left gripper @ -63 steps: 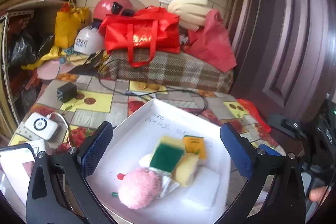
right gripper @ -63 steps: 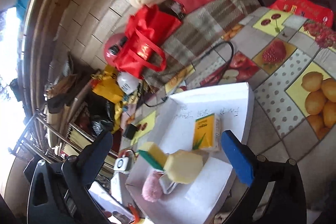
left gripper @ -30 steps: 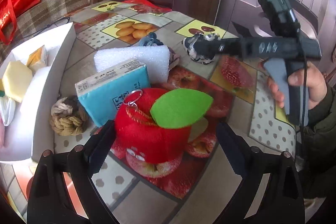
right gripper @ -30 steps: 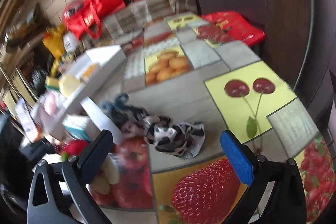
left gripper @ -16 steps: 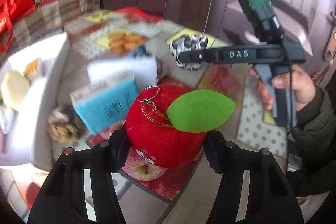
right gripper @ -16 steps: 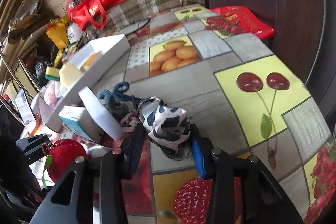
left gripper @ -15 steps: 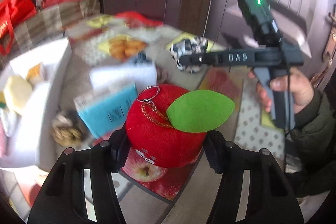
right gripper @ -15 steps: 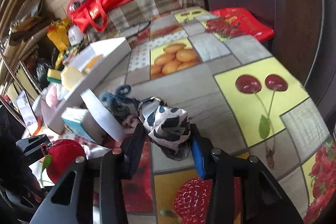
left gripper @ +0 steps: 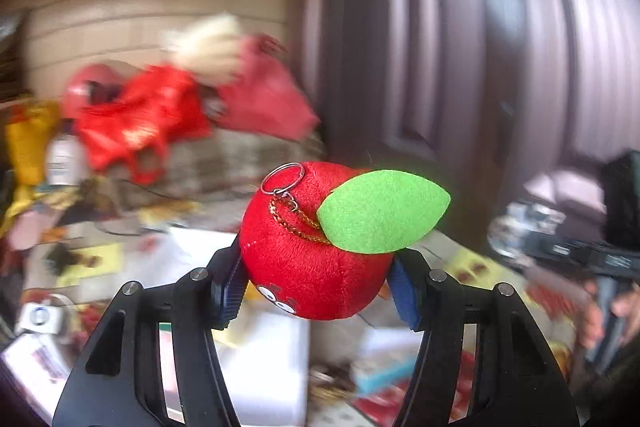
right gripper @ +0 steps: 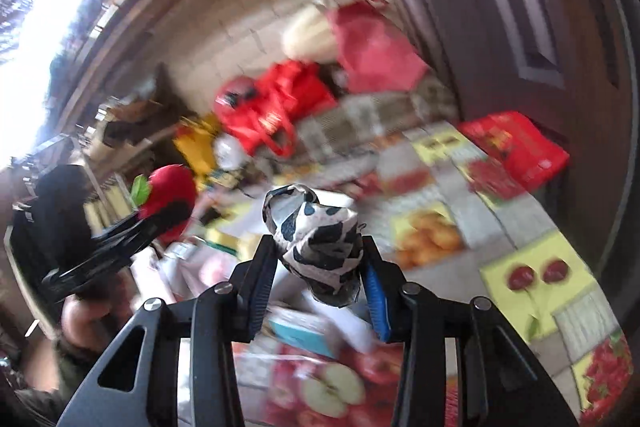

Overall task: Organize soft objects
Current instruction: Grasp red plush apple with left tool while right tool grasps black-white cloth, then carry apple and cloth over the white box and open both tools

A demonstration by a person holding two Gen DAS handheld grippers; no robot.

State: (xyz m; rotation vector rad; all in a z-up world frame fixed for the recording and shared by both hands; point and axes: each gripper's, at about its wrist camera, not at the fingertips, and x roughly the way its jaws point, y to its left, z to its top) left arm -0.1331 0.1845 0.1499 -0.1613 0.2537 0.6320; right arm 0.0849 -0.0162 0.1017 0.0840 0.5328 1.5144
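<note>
Left wrist view: left gripper (left gripper: pixel 316 287) is closed on a red plush apple (left gripper: pixel 308 259) with green felt leaf (left gripper: pixel 382 211) and key ring (left gripper: pixel 282 179), held up in the air above the blurred white box (left gripper: pixel 264 359). Right wrist view: right gripper (right gripper: pixel 320 279) is clamped on a black-and-white spotted cloth (right gripper: pixel 316 243), lifted above the fruit-print tablecloth (right gripper: pixel 532 291); the apple (right gripper: pixel 170 195) shows at left; background heavily blurred

A fruit-print table (right gripper: pixel 516 219) carries a white box (left gripper: pixel 264 359) and red bag (right gripper: pixel 516 147).
</note>
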